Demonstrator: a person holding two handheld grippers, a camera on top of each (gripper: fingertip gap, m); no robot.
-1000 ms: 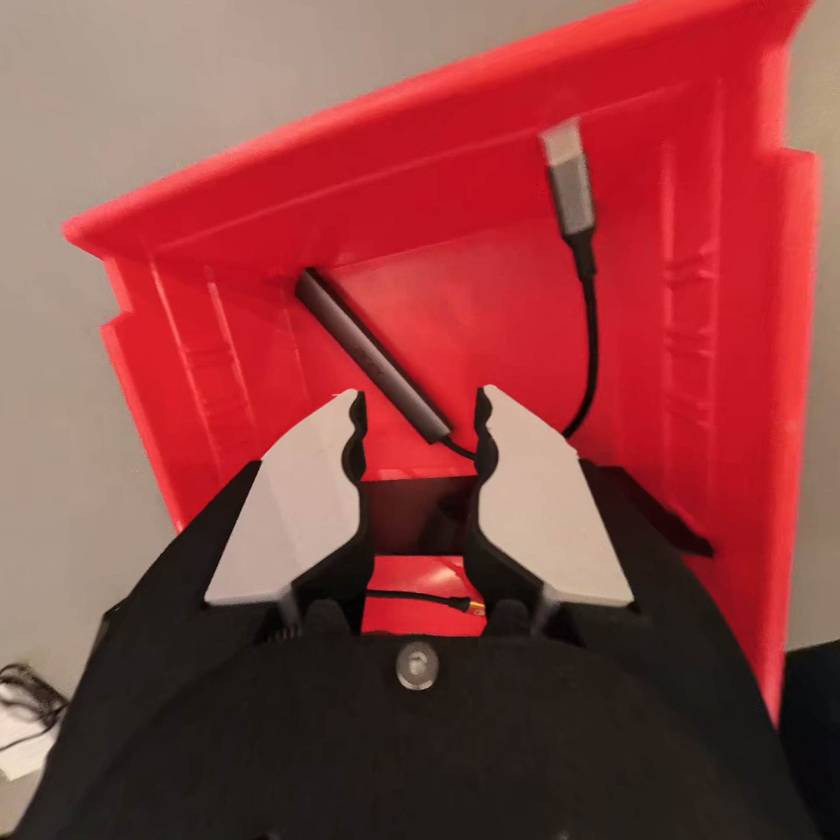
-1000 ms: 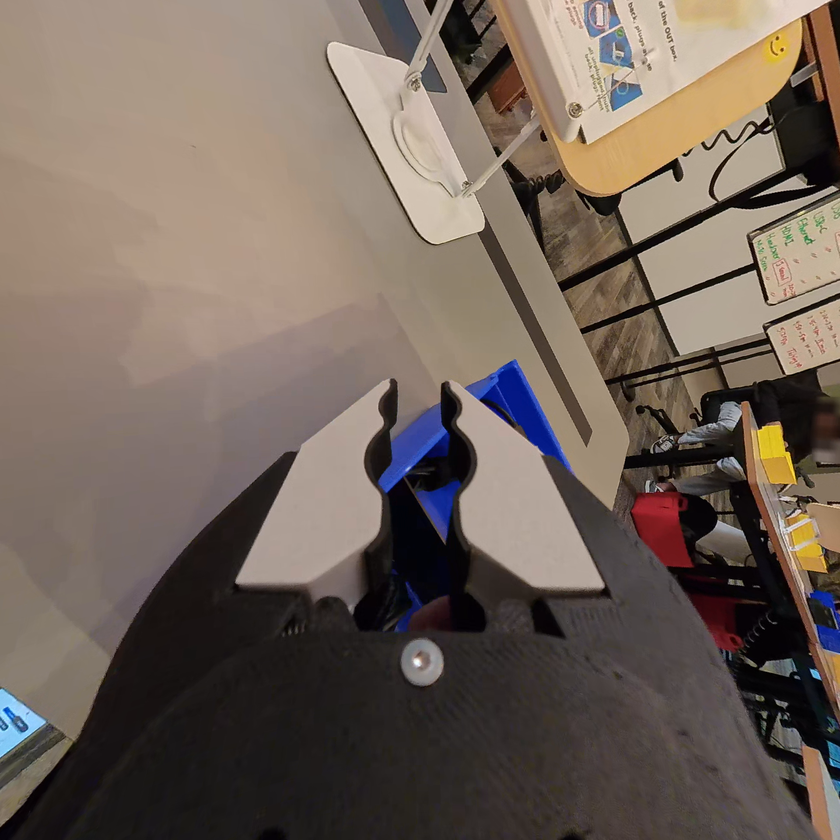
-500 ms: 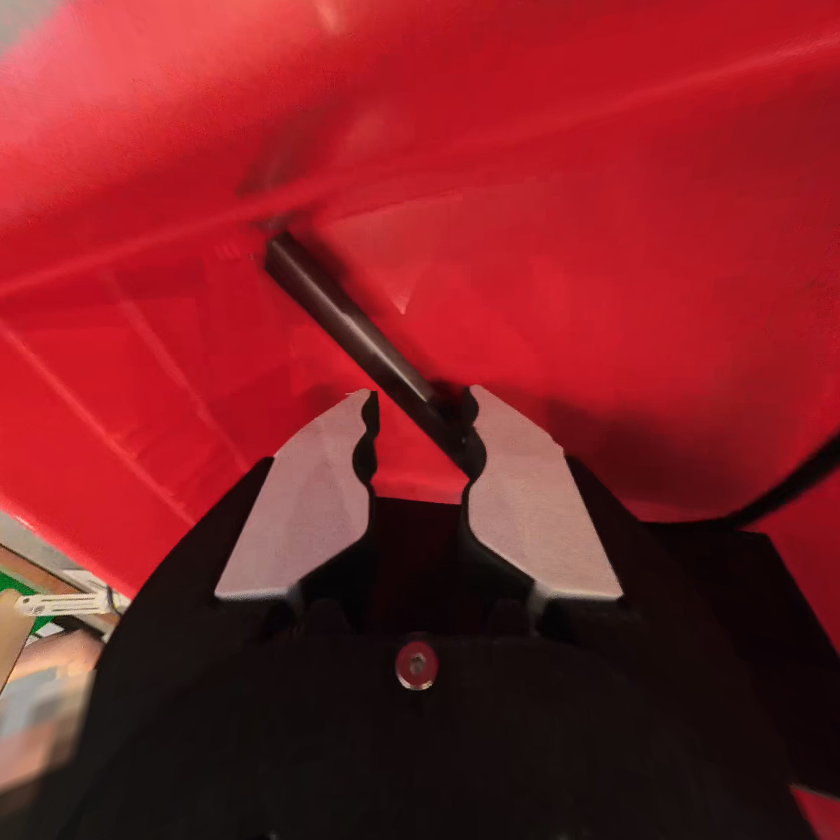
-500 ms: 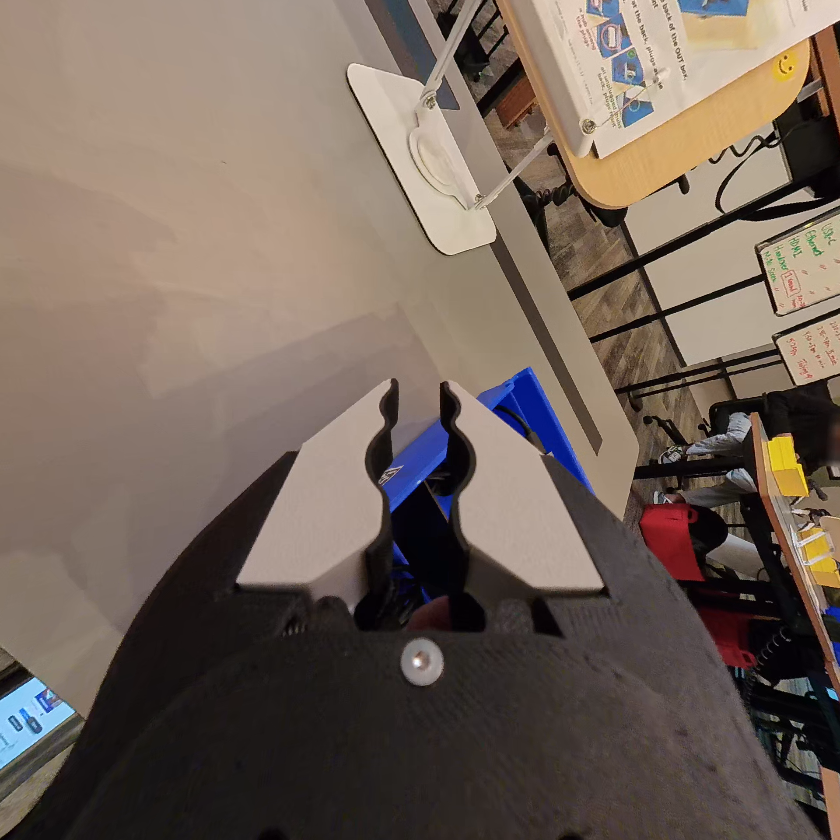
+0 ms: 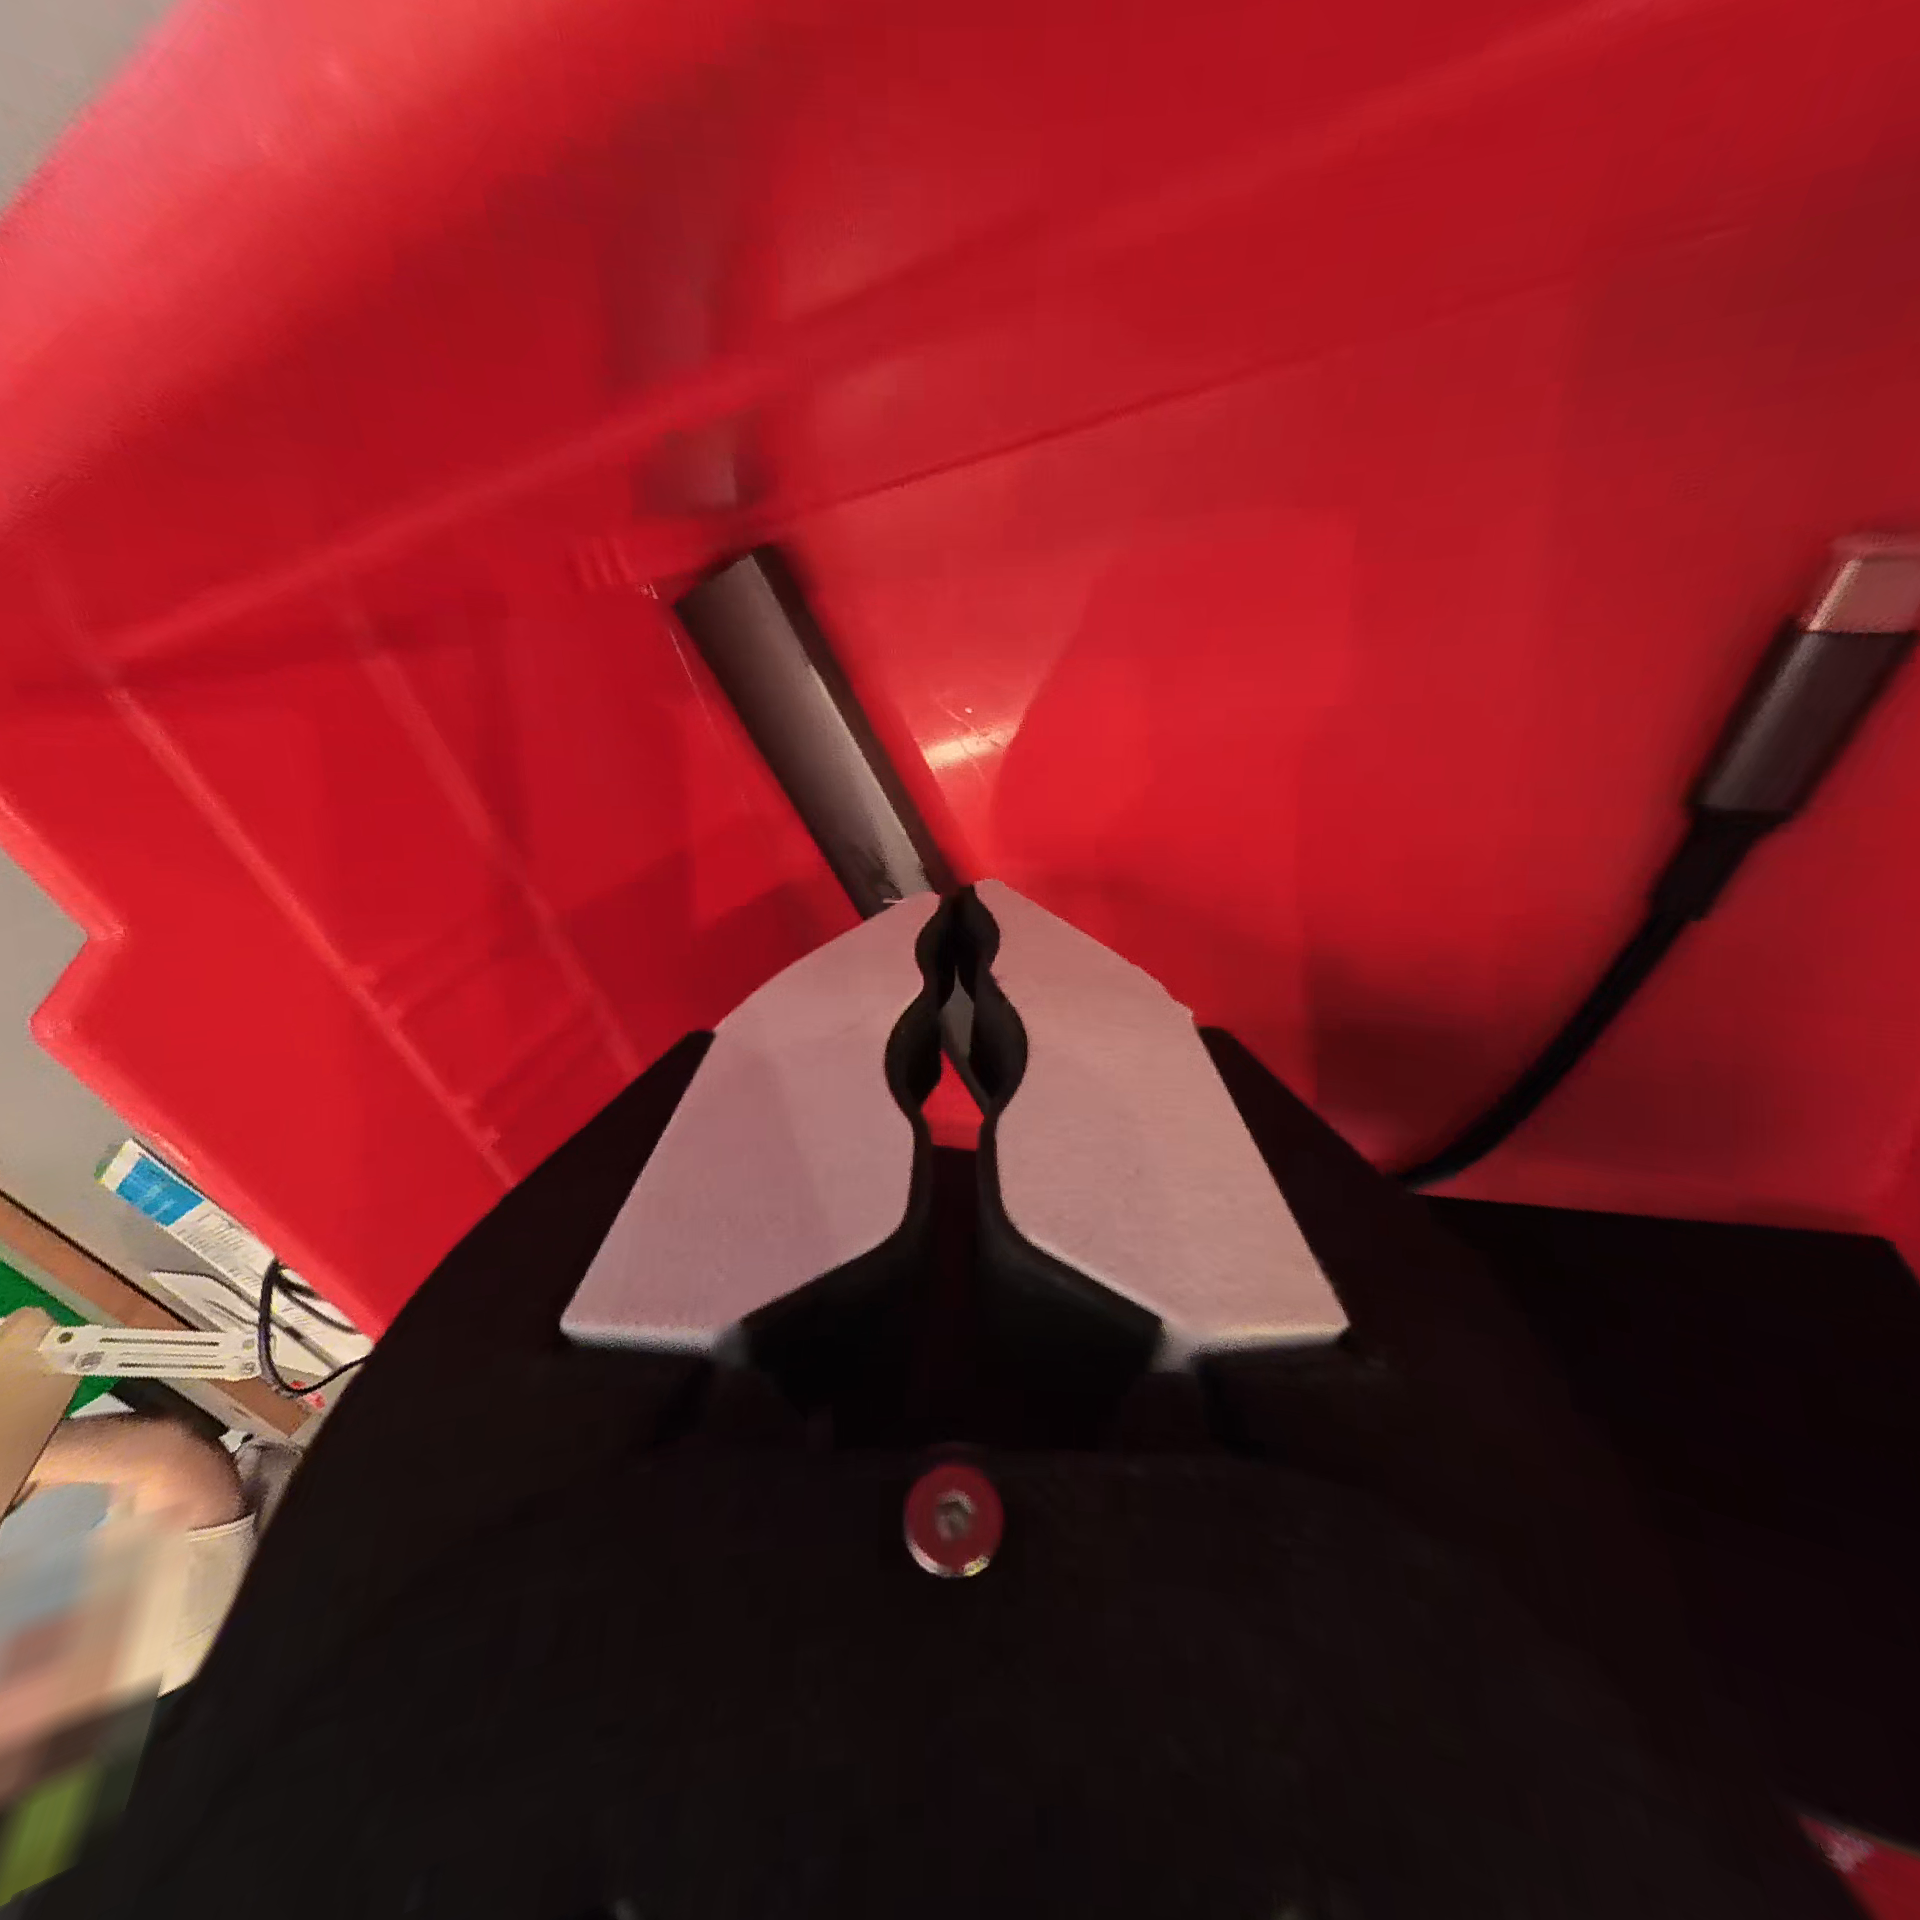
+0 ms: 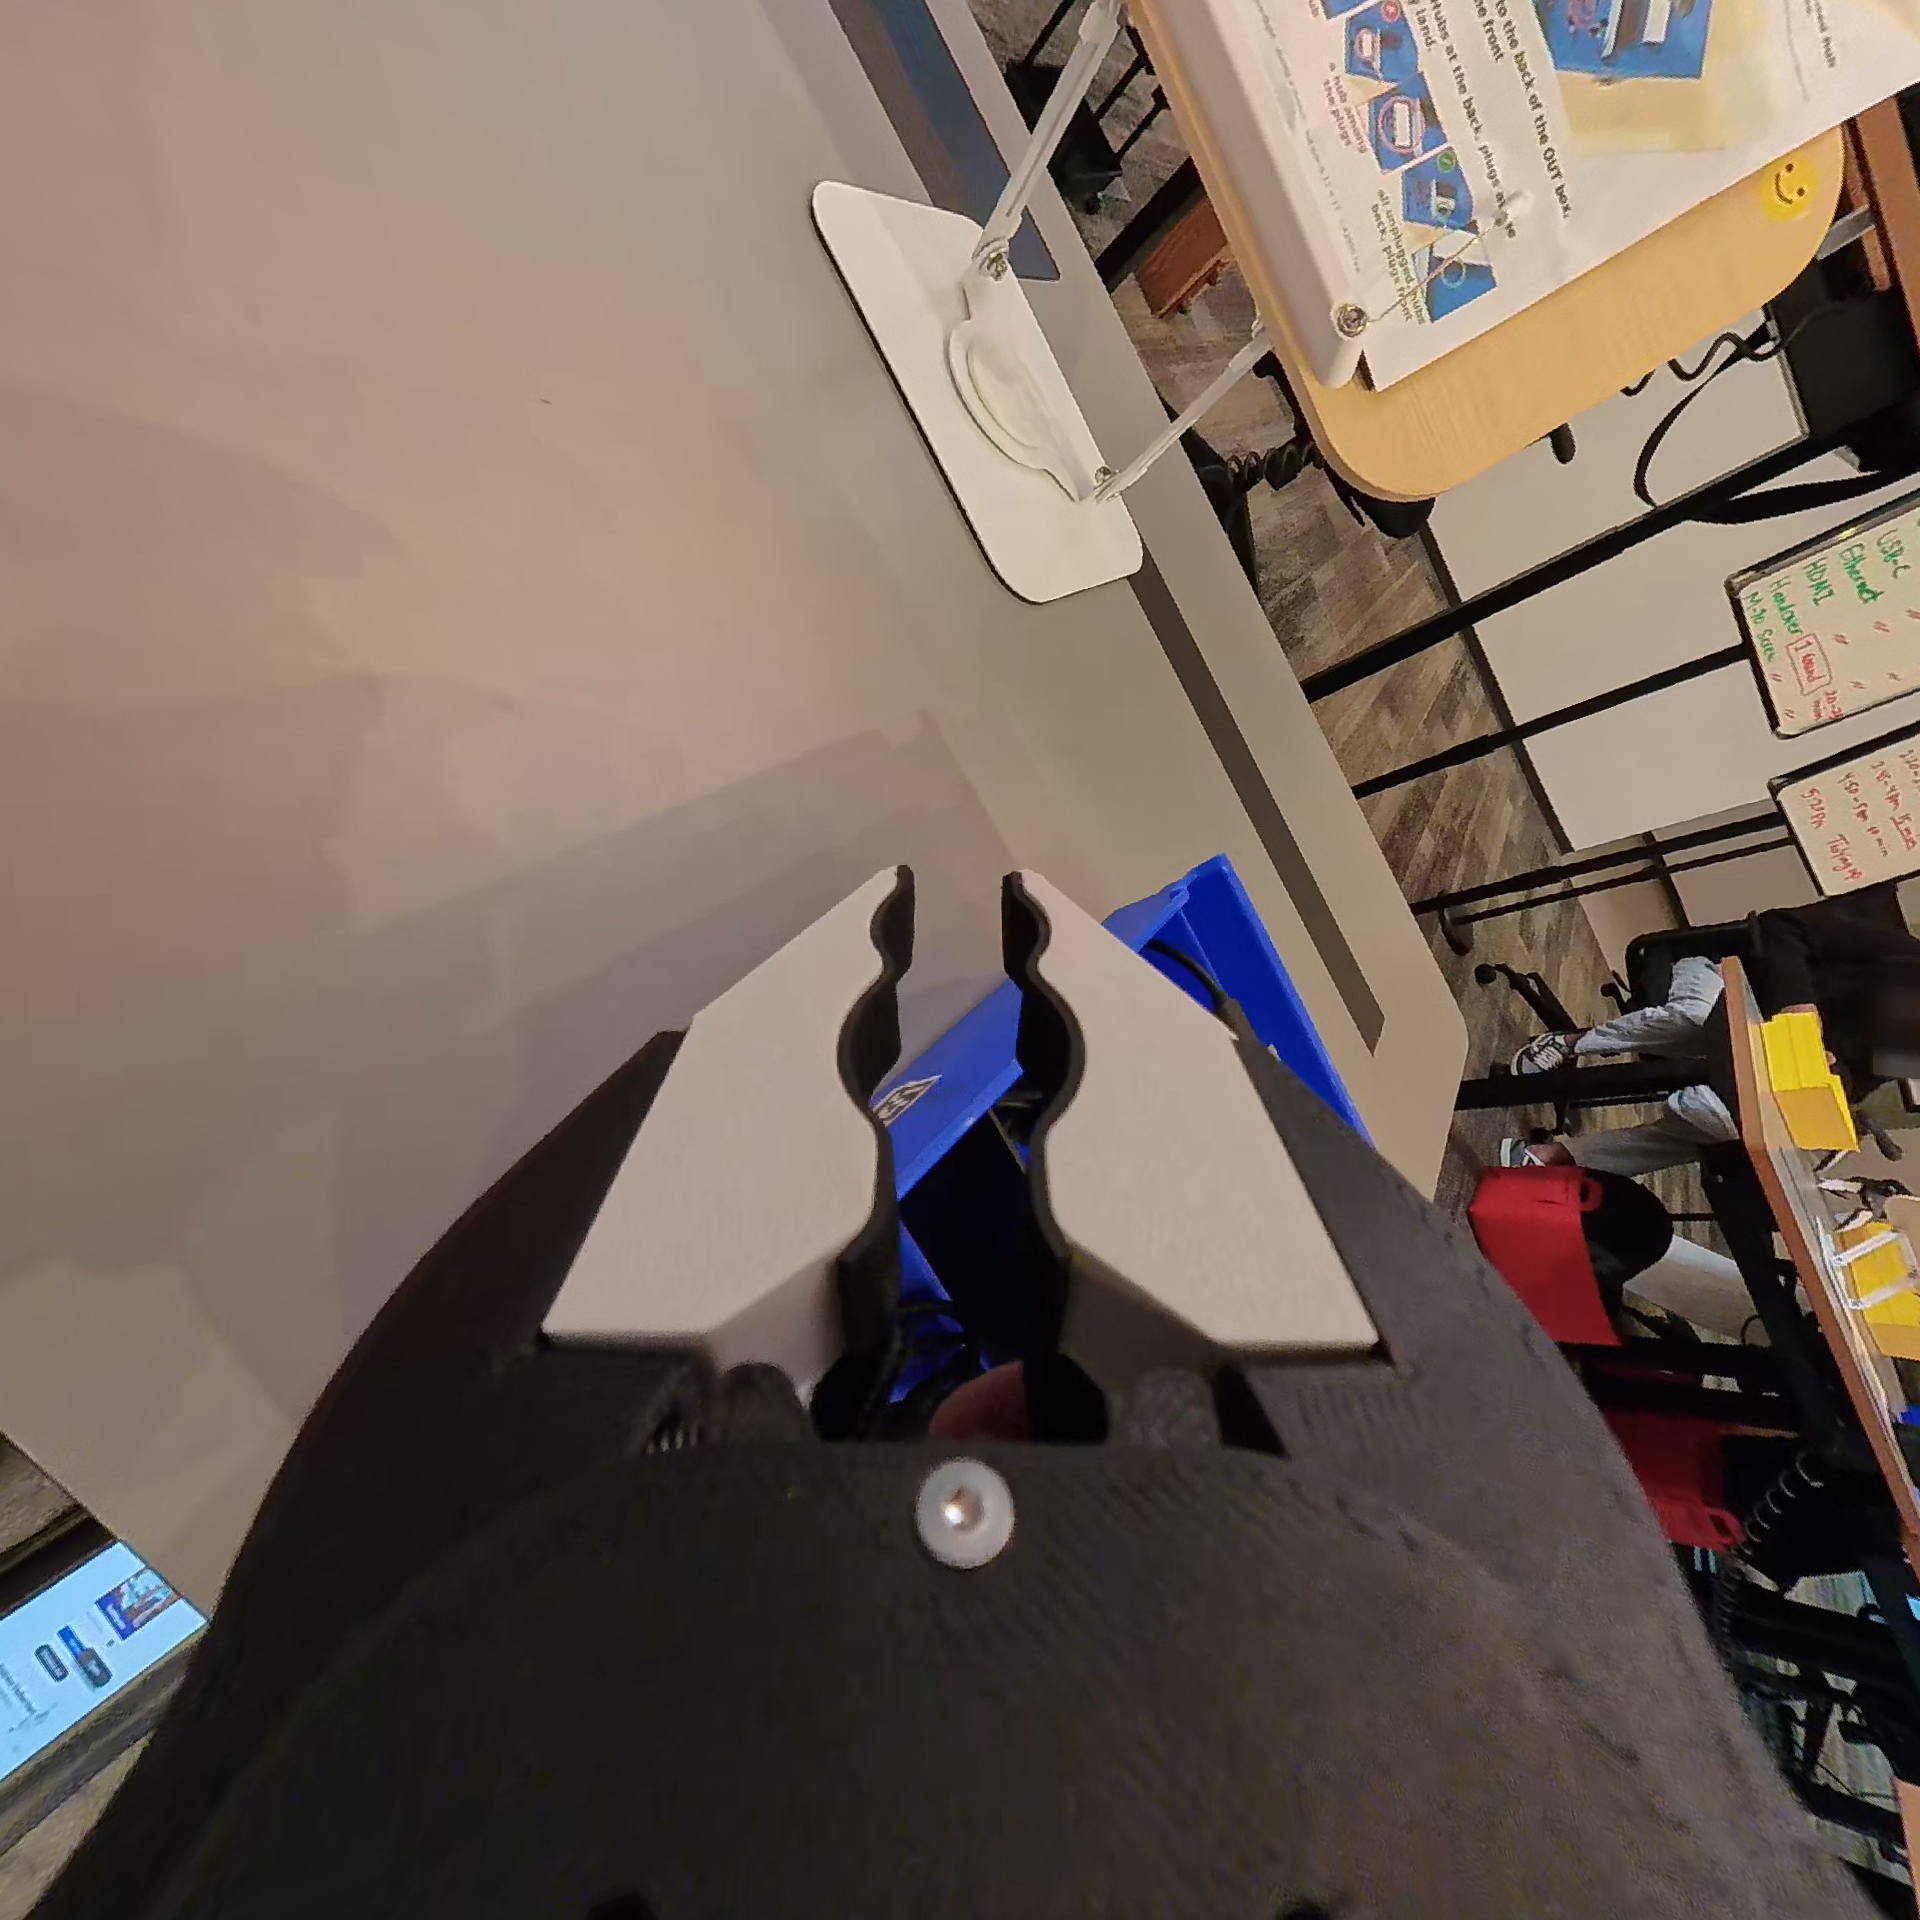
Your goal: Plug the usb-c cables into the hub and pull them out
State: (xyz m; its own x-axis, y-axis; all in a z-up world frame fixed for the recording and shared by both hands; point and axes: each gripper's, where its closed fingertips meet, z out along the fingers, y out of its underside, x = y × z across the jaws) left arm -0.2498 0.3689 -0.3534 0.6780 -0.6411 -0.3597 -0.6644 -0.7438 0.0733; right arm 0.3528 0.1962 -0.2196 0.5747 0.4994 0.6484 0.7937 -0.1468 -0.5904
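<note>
The left gripper (image 5: 961, 909) is seen inside the red bin (image 5: 1351, 312), its fingers (image 5: 810, 1122) clamped on the near end of the slim dark hub (image 5: 805, 732), which is laid slantwise toward the far wall. A grey plug (image 5: 1808, 717) on a black cable (image 5: 1558, 1049) is noted off to the right, apart from the hub. The right gripper (image 6: 956, 883) is held over the grey worktop (image 6: 416, 520), fingers (image 6: 758, 1143) parted around nothing, with a blue bin (image 6: 1226, 935) beyond them.

Grey table (image 6: 416, 520), white stand base (image 6: 966, 395) near its far edge, blue bin (image 6: 1226, 935) beside that edge
</note>
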